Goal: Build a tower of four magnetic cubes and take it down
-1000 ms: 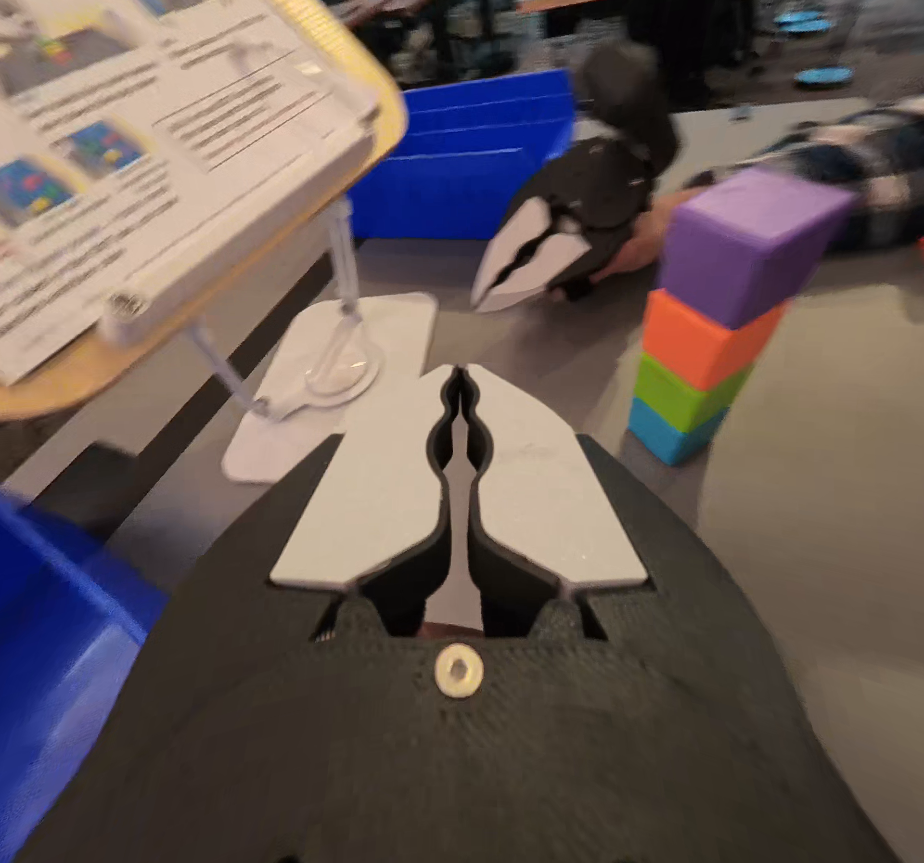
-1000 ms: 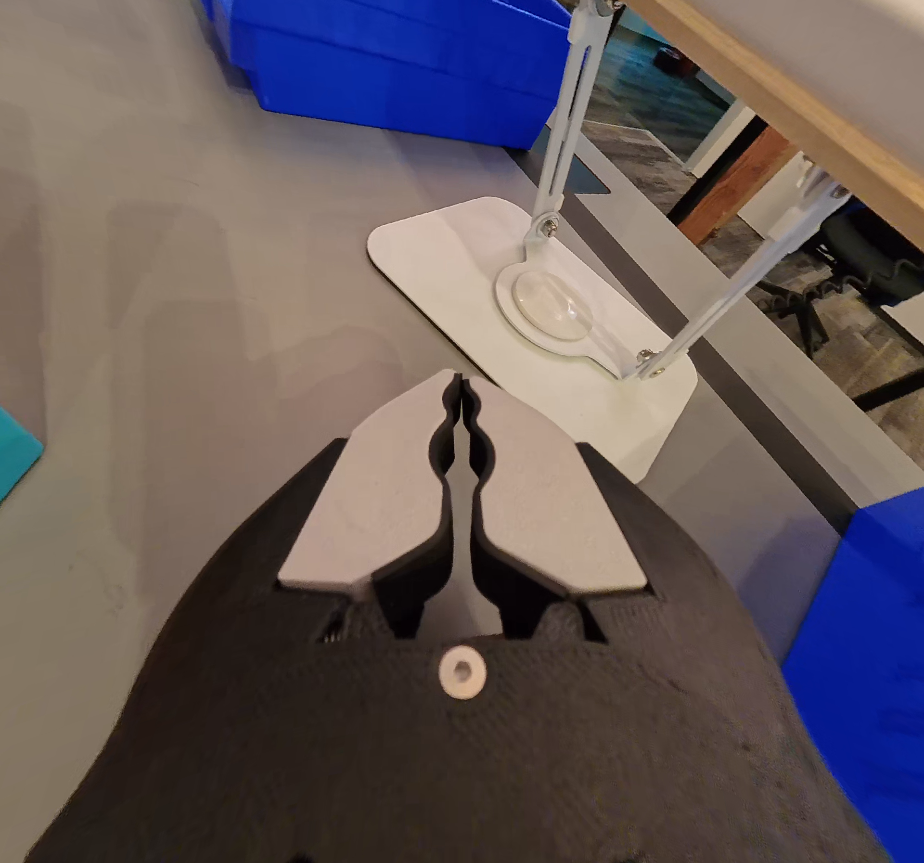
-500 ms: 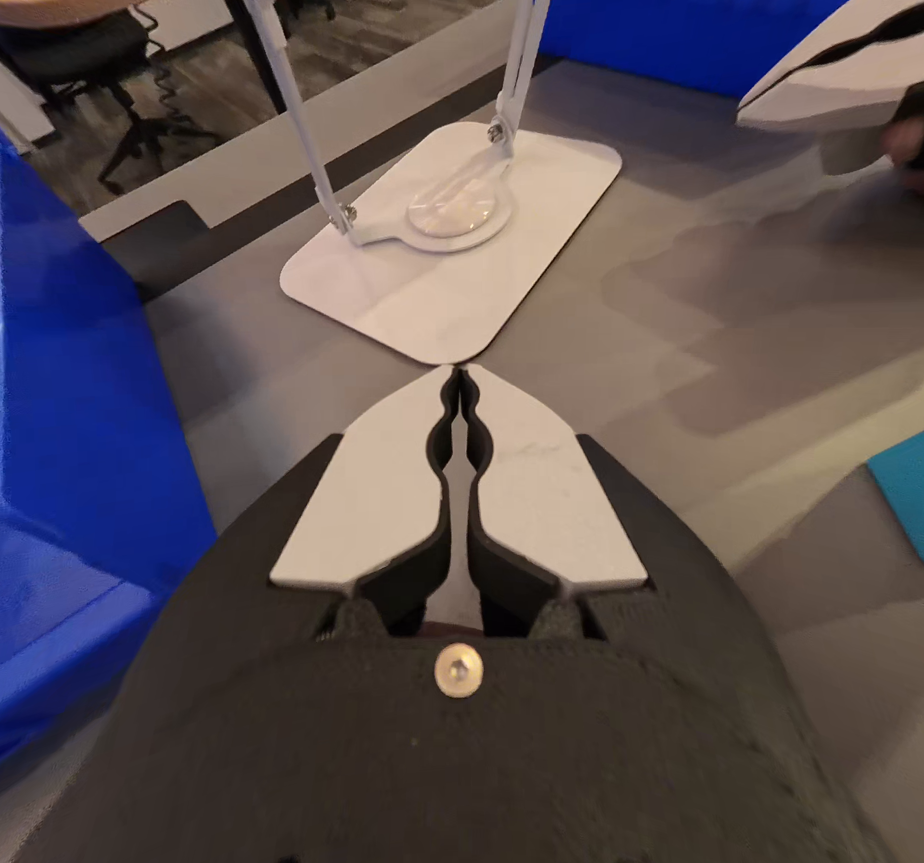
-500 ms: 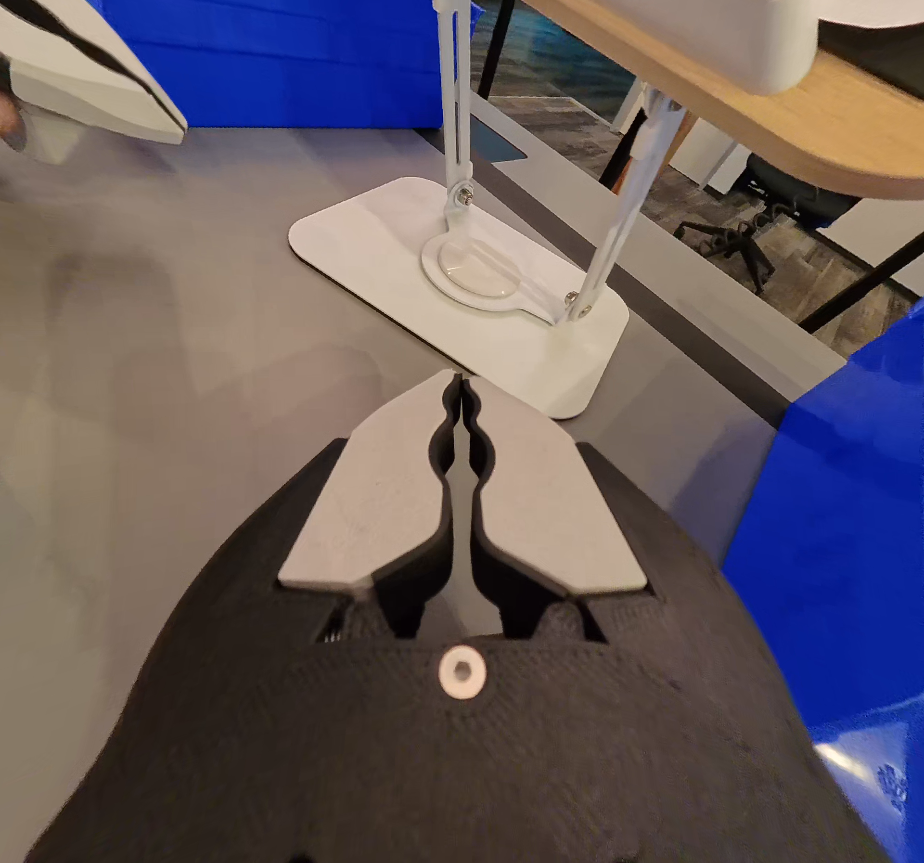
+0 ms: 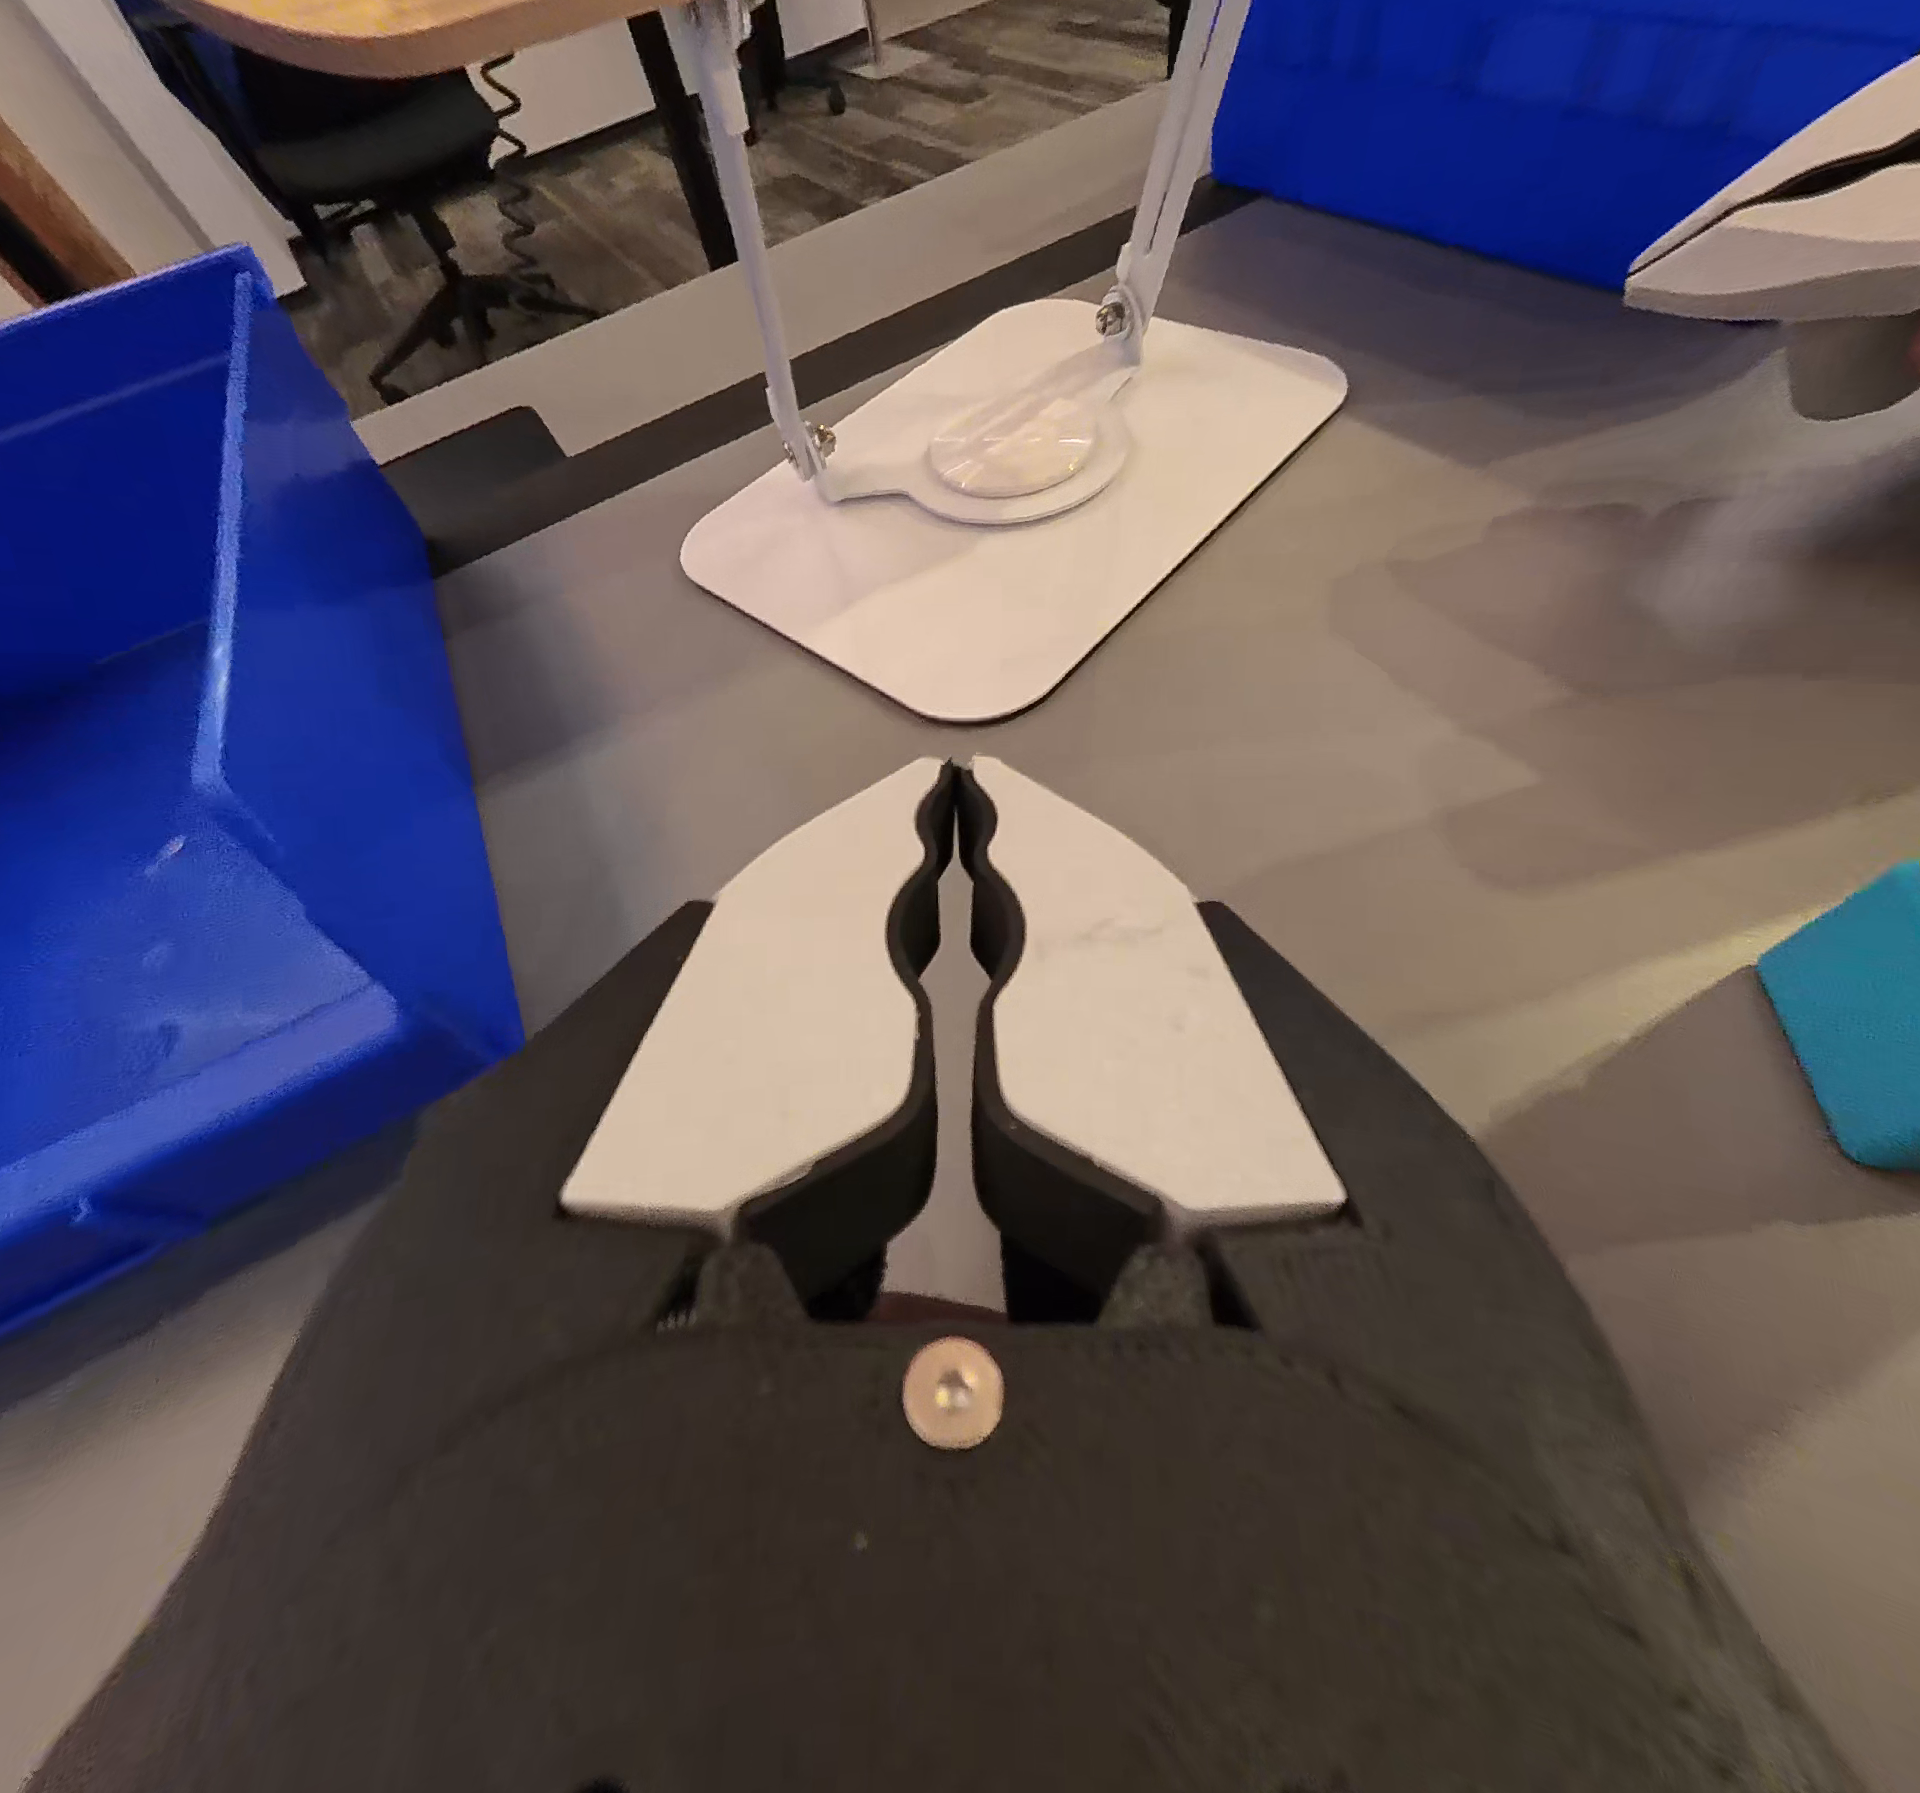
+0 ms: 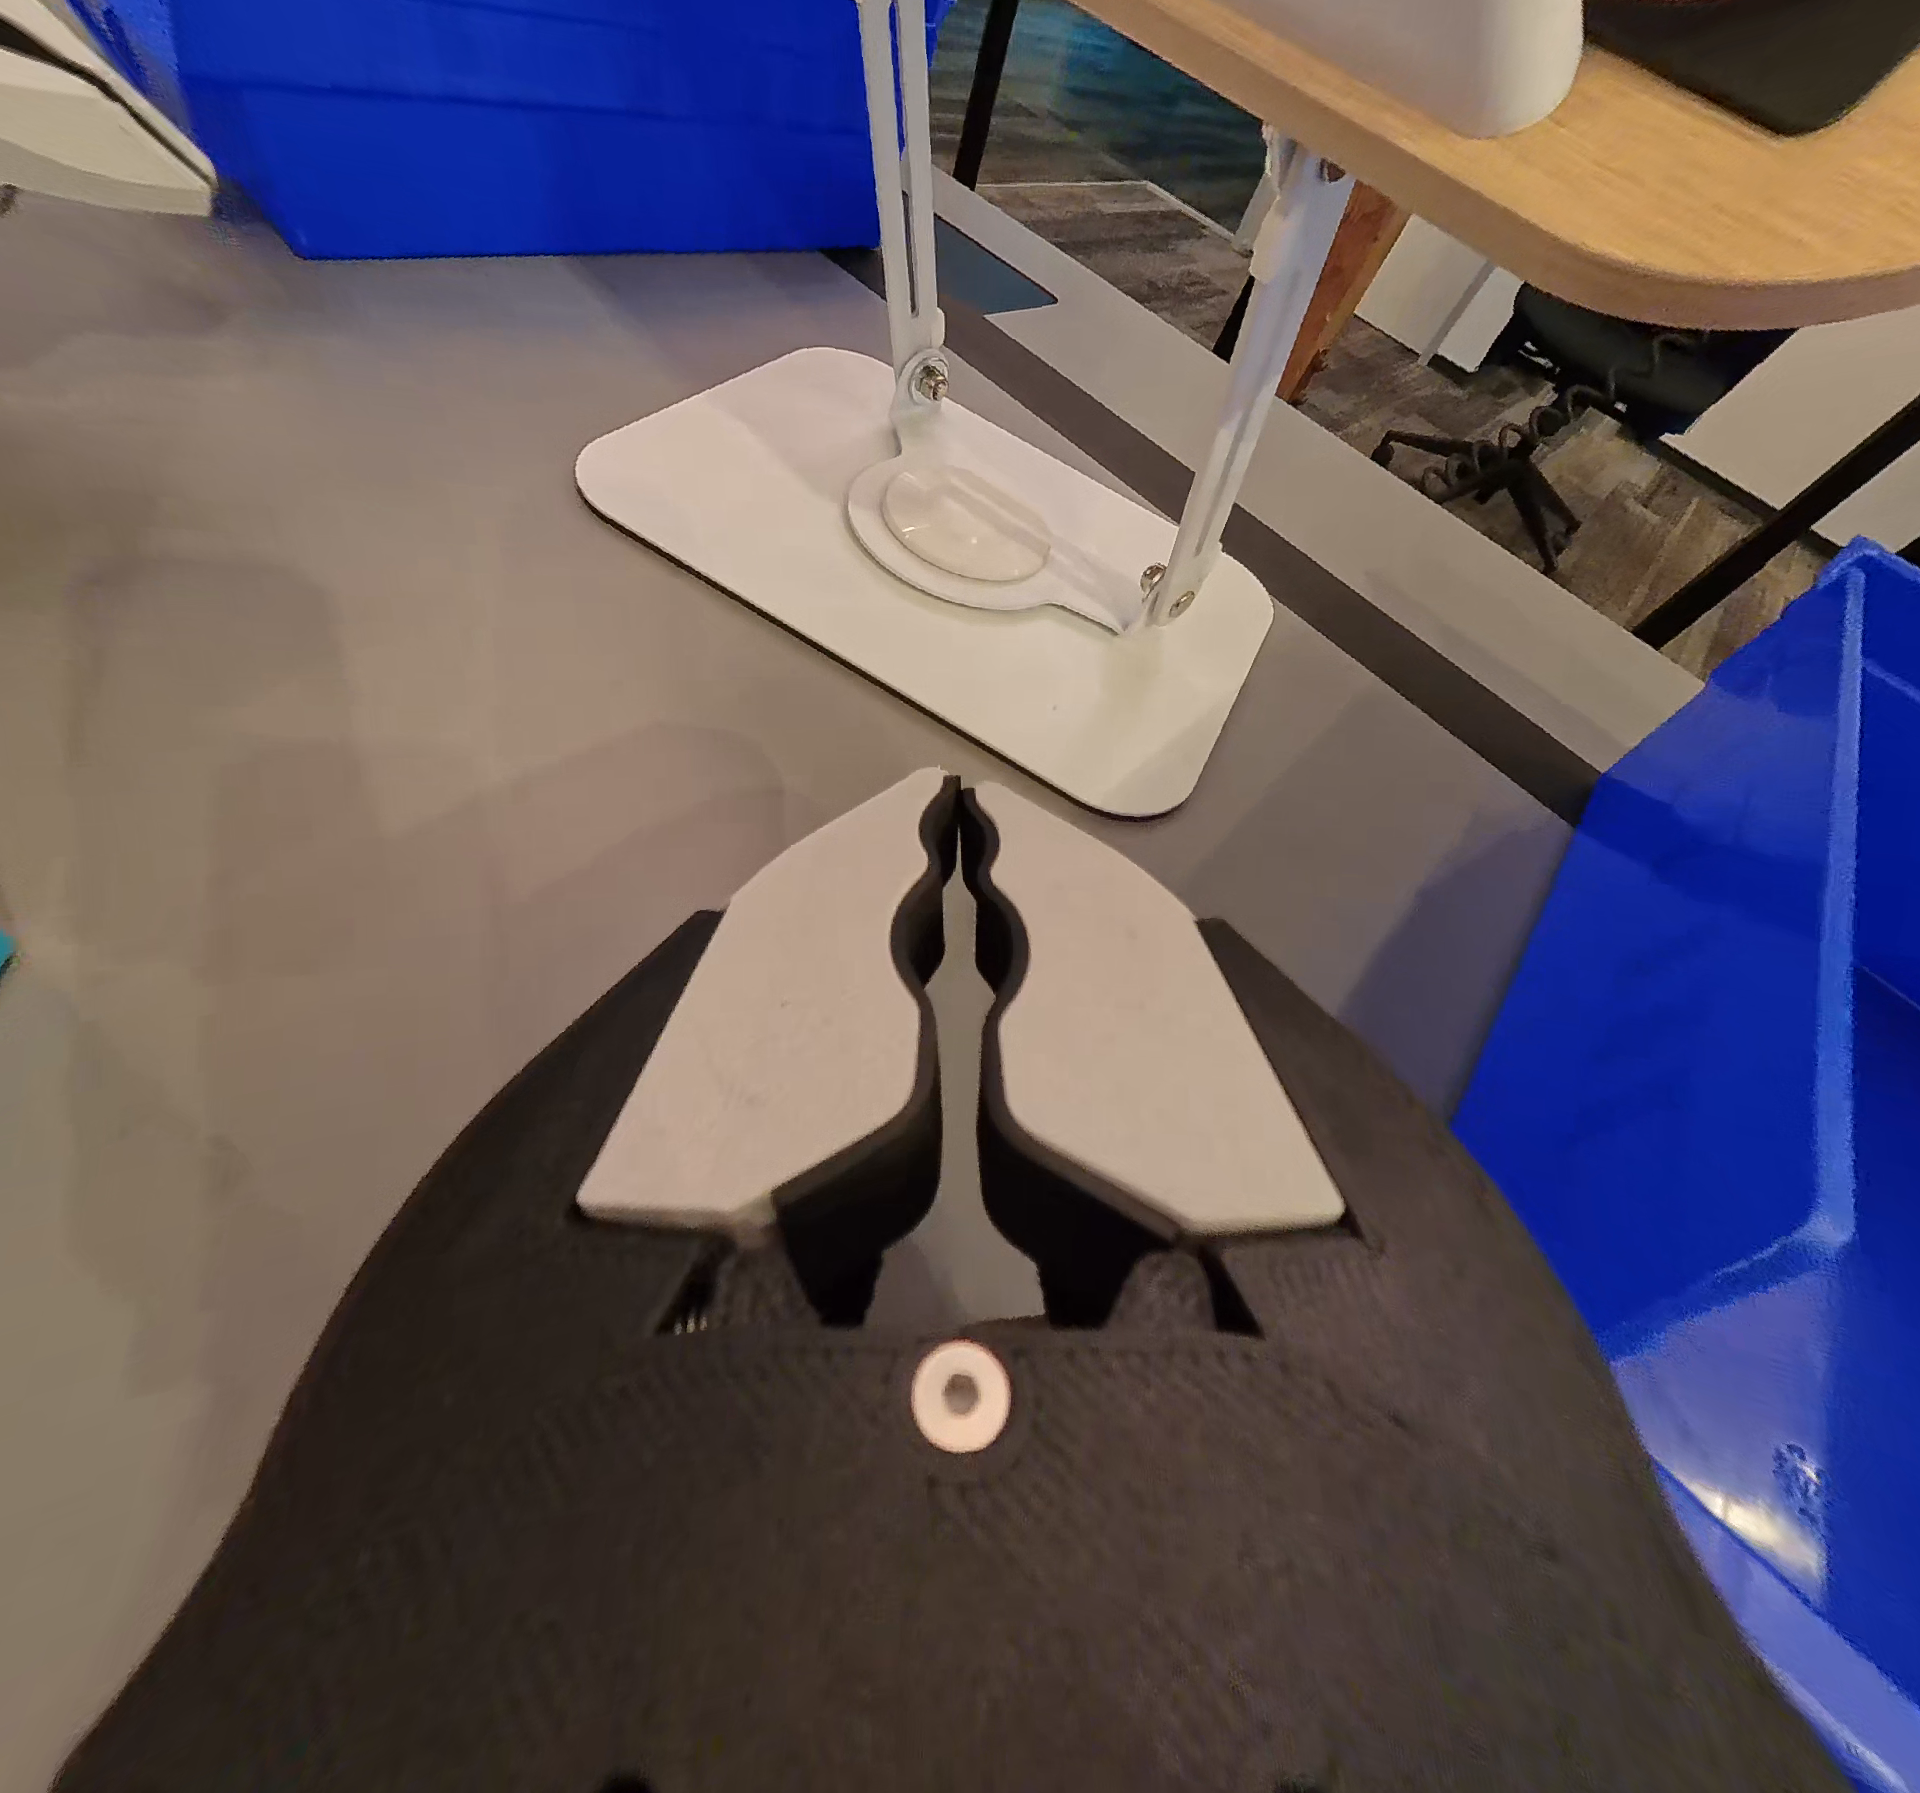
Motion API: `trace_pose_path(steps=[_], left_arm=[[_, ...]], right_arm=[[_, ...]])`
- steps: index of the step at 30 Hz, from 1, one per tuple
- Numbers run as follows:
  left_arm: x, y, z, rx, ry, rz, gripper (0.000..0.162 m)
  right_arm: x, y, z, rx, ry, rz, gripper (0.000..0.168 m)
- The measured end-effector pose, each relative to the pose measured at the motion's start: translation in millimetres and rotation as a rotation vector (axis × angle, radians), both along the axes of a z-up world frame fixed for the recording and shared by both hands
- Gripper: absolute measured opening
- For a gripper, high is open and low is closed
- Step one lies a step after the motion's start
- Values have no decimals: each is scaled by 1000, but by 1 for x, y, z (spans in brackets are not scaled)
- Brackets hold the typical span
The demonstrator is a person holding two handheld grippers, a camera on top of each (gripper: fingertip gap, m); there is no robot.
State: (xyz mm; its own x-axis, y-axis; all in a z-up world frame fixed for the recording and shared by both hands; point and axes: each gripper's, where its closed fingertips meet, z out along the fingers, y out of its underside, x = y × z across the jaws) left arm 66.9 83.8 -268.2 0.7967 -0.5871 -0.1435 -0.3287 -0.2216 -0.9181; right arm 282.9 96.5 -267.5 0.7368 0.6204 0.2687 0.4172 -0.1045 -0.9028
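Note:
My left gripper [image 5: 958, 769] is shut and empty, pointing at the grey table in front of a white stand base [image 5: 1018, 517]. Of the cubes, only a teal one [image 5: 1849, 1016] shows, cut off at the right edge of the left wrist view, well right of the left gripper. My right gripper [image 6: 958, 787] is shut and empty, pointing at the same stand base [image 6: 935, 548]. A teal sliver [image 6: 5, 954] shows at the left edge of the right wrist view. Each gripper appears in the other's view, the right gripper [image 5: 1787, 216] at the upper right and the left gripper [image 6: 83, 133] at the upper left.
A blue bin [image 5: 156, 808] stands close on the left of the left gripper and another [image 5: 1558, 81] at the back right. In the right wrist view one blue bin [image 6: 520, 81] is at the back and one [image 6: 1714, 1016] close on the right. A wooden board [image 6: 1558, 185] rests on the stand's legs overhead. Tip to tip, the grippers are about 20 cm apart.
The left view has swung away from the four-cube tower toward the stand, so only the teal cube's corner remains in view. The right view shifted slightly toward the stand. Both grippers stayed shut.

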Motion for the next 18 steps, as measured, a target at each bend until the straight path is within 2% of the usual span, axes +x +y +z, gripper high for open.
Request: trace_pose_path(steps=[6, 11, 18], left_arm=[[-4, -15, 6, 10, -57, 55, 2], [2, -29, 9, 20, -80, 57, 9], [1, -65, 22, 33, -136, 73, 69]], right_arm=[[15, 5, -2, 8, -35, -132, 0], [16, 3, -2, 11, -43, -158, 0], [16, 2, -1, -3, -7, -143, 0]])
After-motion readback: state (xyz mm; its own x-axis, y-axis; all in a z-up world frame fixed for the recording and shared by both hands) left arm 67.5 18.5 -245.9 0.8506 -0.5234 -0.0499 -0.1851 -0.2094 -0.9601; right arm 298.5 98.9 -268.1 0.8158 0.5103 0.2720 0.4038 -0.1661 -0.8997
